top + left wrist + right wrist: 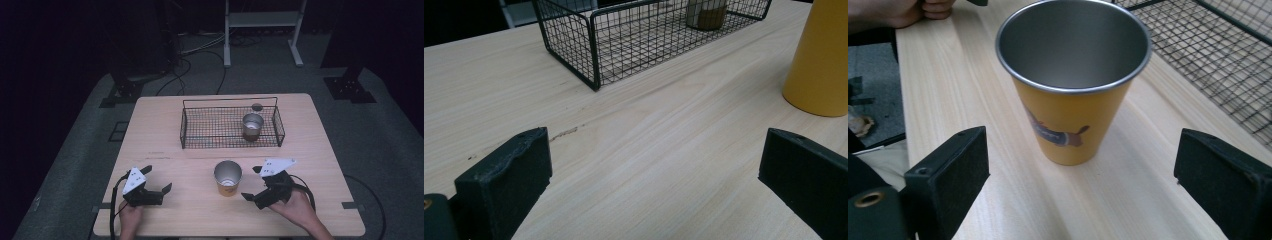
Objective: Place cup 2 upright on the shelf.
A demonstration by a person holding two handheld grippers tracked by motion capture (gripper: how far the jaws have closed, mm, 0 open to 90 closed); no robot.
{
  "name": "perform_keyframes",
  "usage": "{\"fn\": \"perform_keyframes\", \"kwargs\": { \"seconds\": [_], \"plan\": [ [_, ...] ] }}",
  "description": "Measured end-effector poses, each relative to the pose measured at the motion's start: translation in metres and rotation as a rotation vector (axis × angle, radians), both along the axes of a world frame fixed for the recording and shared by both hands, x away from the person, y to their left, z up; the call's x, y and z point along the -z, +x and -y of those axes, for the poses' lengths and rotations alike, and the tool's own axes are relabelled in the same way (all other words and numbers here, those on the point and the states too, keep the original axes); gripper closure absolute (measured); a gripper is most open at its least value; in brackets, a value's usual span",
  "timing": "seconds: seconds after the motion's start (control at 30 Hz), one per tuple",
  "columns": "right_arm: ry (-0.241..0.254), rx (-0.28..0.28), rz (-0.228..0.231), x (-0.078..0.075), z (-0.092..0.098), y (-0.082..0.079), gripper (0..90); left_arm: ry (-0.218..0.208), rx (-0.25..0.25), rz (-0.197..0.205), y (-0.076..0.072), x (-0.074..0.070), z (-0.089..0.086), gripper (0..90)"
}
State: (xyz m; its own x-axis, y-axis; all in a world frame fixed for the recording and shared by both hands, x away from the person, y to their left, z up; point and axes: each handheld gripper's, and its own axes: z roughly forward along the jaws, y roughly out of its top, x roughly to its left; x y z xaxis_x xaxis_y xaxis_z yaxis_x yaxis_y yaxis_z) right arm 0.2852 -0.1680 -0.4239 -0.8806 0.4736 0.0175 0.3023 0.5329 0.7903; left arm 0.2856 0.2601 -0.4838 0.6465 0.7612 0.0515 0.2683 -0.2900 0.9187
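Observation:
A yellow metal cup [228, 177] with a printed figure stands upright and empty on the wooden table [165, 125], near its front middle. My right gripper [251, 183] lies just right of it, jaws wide apart and pointed at the cup. In the right gripper view the cup [1073, 115] stands just ahead of the open jaws [1083, 185], untouched. My left gripper [157, 179] rests at the front left, open with nothing between its fingers [654, 185]; the cup [821, 65] shows off to its right.
A black wire basket [230, 100] sits at the table's far middle with a second metal cup [252, 126] upright in its right end. The basket [591, 50] also shows ahead of the left gripper. A hand [898, 12] holds the left gripper.

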Motion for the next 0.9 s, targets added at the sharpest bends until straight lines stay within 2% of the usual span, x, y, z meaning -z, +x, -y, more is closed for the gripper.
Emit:
{"fn": "perform_keyframes", "kwargs": {
  "seconds": [0.3,0.9],
  "plan": [
    [0.009,-0.008,-0.013,0.003,-0.009,0.000,3.7,-0.001,0.001,0.000,0.000,0.000,0.000,0.0],
    [0.015,-0.005,-0.031,0.007,-0.025,0.010,2.0,-0.002,0.002,0.002,0.000,0.000,0.000,0.0]
  ]
}}
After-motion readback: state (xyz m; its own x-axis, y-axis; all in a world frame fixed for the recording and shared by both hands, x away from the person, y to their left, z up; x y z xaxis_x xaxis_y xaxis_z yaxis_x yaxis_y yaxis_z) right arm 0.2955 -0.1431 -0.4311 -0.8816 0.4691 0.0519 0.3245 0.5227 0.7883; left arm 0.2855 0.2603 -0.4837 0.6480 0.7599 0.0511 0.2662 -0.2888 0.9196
